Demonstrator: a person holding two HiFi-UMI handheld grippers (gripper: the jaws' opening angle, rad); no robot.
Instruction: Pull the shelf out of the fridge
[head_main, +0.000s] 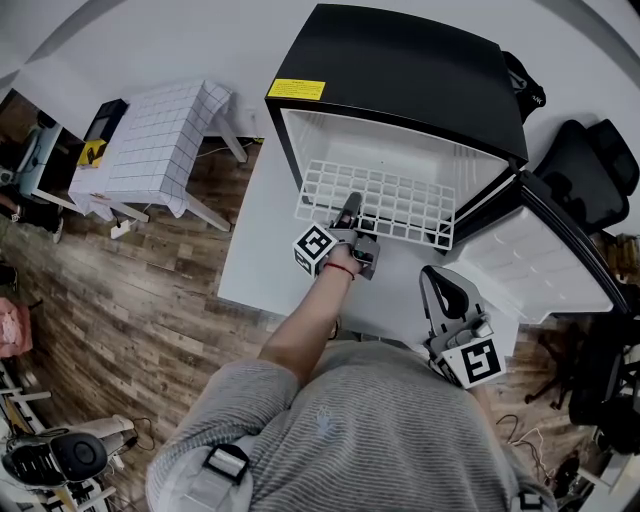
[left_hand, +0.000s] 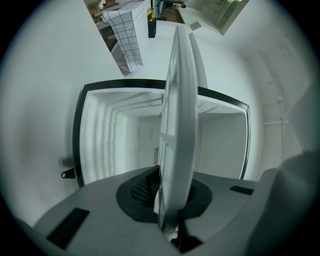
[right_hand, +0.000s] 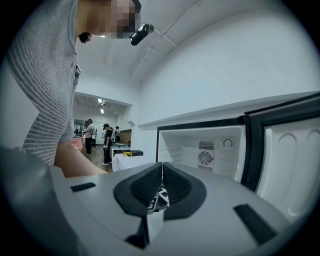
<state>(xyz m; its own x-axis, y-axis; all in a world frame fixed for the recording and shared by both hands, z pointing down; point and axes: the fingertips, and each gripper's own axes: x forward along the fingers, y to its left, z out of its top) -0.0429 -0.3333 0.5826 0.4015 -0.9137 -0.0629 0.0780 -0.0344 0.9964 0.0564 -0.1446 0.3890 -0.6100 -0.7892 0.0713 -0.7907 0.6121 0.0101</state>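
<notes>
The white wire shelf (head_main: 400, 205) projected partway out of the open black fridge (head_main: 400, 70), which stood at the far edge of the white table (head_main: 255, 260). The left gripper (head_main: 351, 205) was clamped on the shelf's front rim. The right gripper (head_main: 436, 280), jaws together and empty, hung near the table's near right corner.

Head view overhead, both others facing fridge (head_main: 400, 85)
</notes>
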